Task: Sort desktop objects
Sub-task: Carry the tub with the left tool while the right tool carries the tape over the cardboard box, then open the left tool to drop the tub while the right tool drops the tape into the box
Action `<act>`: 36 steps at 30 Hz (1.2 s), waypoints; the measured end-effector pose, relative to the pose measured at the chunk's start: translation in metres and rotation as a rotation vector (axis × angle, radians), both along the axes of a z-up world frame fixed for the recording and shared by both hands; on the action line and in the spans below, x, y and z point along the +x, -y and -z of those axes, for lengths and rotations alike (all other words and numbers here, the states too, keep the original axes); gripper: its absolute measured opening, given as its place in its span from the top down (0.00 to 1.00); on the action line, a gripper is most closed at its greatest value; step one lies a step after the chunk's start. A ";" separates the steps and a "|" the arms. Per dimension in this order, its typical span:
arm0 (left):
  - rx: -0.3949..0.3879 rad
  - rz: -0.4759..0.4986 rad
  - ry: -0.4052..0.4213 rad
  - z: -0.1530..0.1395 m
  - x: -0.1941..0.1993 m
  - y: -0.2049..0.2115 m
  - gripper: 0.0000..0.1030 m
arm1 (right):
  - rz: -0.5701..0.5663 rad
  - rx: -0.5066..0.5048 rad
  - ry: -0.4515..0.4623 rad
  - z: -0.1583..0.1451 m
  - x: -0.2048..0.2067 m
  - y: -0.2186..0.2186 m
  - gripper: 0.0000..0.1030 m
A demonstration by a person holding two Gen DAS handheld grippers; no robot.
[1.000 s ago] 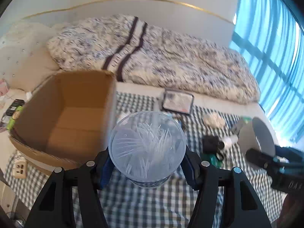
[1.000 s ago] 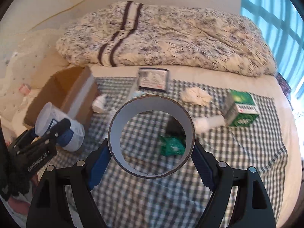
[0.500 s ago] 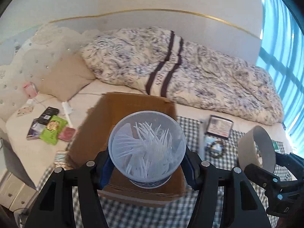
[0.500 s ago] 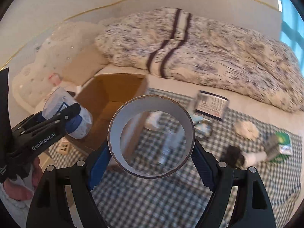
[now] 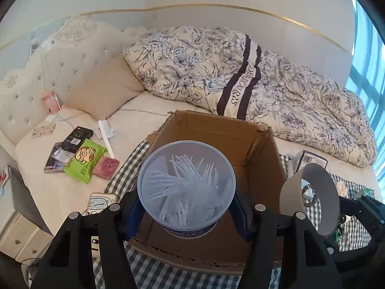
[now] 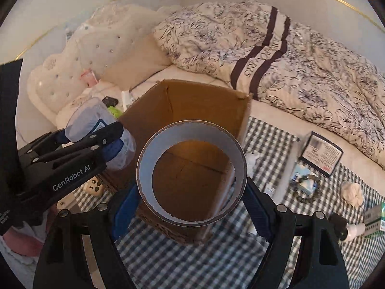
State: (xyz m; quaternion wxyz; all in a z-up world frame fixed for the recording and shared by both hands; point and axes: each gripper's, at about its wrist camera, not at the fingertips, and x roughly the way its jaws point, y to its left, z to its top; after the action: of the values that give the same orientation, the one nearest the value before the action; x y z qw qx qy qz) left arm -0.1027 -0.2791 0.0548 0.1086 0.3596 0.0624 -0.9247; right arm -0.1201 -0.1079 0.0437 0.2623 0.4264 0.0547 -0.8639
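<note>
While the left gripper [image 5: 186, 213] is clamped on a clear round plastic tub of white cotton swabs [image 5: 186, 190], the tub hangs over the open brown cardboard box [image 5: 262, 166] on the checked cloth [image 6: 192, 260]. At three o'clock the right gripper [image 6: 191, 207] pinches a grey tape roll [image 6: 191, 171] (box floor visible through it) above the same box.

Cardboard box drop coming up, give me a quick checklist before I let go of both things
1. Left gripper shut on cotton swab tub: ok.
2. Right gripper shut on tape roll: ok.
3. Cardboard box open on top: ok.
4. Box floor bare where seen: ok.
5. Tub over the opening: cannot tell, it sits near the box's left wall.
6. Tape roll over the opening: ok.
</note>
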 end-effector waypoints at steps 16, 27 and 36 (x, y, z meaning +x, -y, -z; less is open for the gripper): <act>0.018 -0.024 0.005 0.012 -0.012 0.005 0.21 | -0.032 0.049 0.018 0.021 -0.019 0.028 0.15; 0.000 -0.015 0.012 0.003 -0.007 -0.008 0.13 | 0.018 0.048 0.010 0.015 -0.017 0.007 0.09; -0.033 0.021 0.003 -0.020 0.004 -0.055 0.12 | 0.100 -0.017 -0.001 -0.007 -0.005 -0.052 0.09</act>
State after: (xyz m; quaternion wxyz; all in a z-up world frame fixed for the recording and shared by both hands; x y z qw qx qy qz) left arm -0.0985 -0.2245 0.0752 0.1048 0.3599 0.0429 -0.9261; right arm -0.1250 -0.0563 0.0509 0.2224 0.4261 0.0262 -0.8765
